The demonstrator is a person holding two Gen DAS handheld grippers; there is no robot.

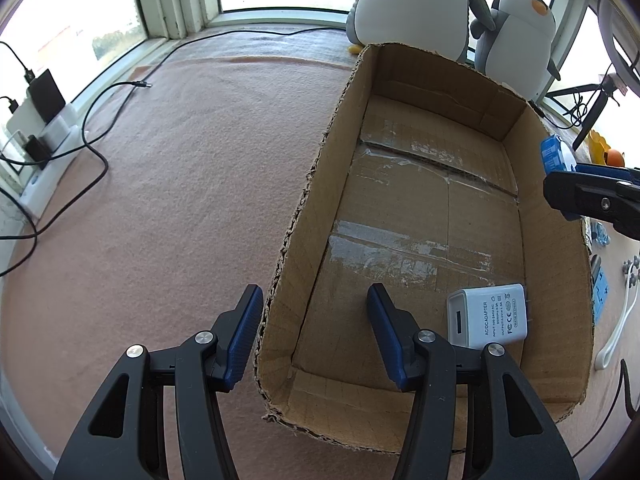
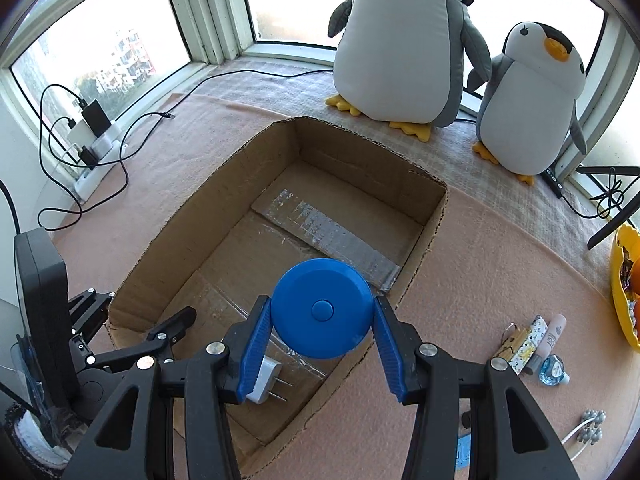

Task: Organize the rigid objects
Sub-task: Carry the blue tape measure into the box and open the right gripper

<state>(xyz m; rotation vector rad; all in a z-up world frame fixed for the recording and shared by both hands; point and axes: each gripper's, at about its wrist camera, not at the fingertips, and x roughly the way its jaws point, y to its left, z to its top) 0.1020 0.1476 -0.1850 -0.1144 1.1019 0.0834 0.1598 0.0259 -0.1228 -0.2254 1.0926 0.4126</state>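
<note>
An open cardboard box (image 1: 312, 216) (image 2: 168, 236) lies on the pink felt. A white AC adapter (image 1: 490, 314) (image 2: 266, 378) lies in its near corner. My left gripper (image 1: 314, 340) is open and empty, straddling the box's near left wall; it also shows in the right wrist view (image 2: 136, 320). My right gripper (image 2: 322, 344) is shut on a round blue tape measure (image 2: 322, 314) and holds it above the box's right side. In the left wrist view the right gripper (image 1: 592, 196) and the tape measure (image 1: 556, 154) show at the right edge.
Two plush penguins (image 2: 404, 40) (image 2: 532, 96) stand by the window behind the box. A power strip with chargers and cables (image 2: 94, 136) lies at the left. Small items (image 2: 532, 346), a yellow bowl (image 2: 622, 304) and a white cable (image 2: 586, 434) lie right of the box.
</note>
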